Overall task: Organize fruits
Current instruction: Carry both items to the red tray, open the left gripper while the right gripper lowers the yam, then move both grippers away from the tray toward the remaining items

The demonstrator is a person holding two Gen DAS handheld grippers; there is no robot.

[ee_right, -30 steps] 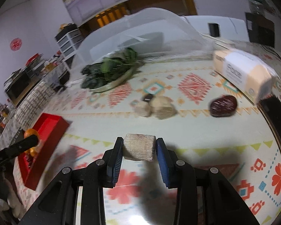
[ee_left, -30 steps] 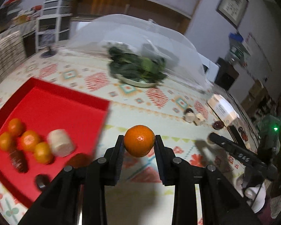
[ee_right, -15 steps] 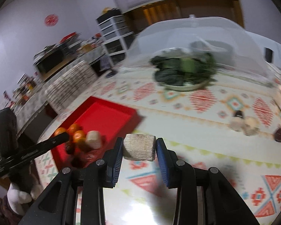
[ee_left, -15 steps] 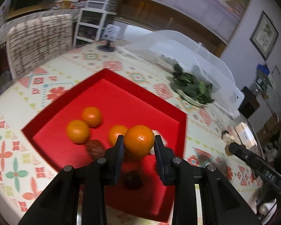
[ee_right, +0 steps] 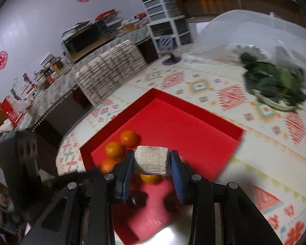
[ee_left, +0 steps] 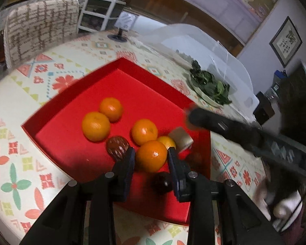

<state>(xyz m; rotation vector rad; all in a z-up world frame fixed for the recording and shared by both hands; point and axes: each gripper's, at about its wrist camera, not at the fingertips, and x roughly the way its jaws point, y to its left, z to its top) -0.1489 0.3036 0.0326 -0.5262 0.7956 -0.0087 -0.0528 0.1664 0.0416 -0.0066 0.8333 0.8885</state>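
Note:
A red tray (ee_left: 75, 110) lies on the patterned tablecloth and holds several oranges (ee_left: 95, 126), a pale cut chunk (ee_left: 181, 139) and dark dates (ee_left: 118, 148). My left gripper (ee_left: 151, 159) is shut on an orange (ee_left: 151, 156), low over the tray's near part. My right gripper (ee_right: 151, 162) is shut on a pale cut chunk (ee_right: 152, 160), above the tray (ee_right: 183, 122) near its front corner. The right gripper's arm crosses the left wrist view (ee_left: 234, 130) over the tray's right edge.
A plate of dark leafy greens (ee_left: 210, 85) stands under a clear mesh dome (ee_right: 255, 30) beyond the tray. A woven chair back (ee_left: 40, 26) stands at the table's far left edge. Drawer units (ee_right: 167, 20) stand behind.
Both grippers moved left from the table's middle to over the red tray, each keeping its grip. The left gripper with the orange has dropped lower among the fruit in the tray.

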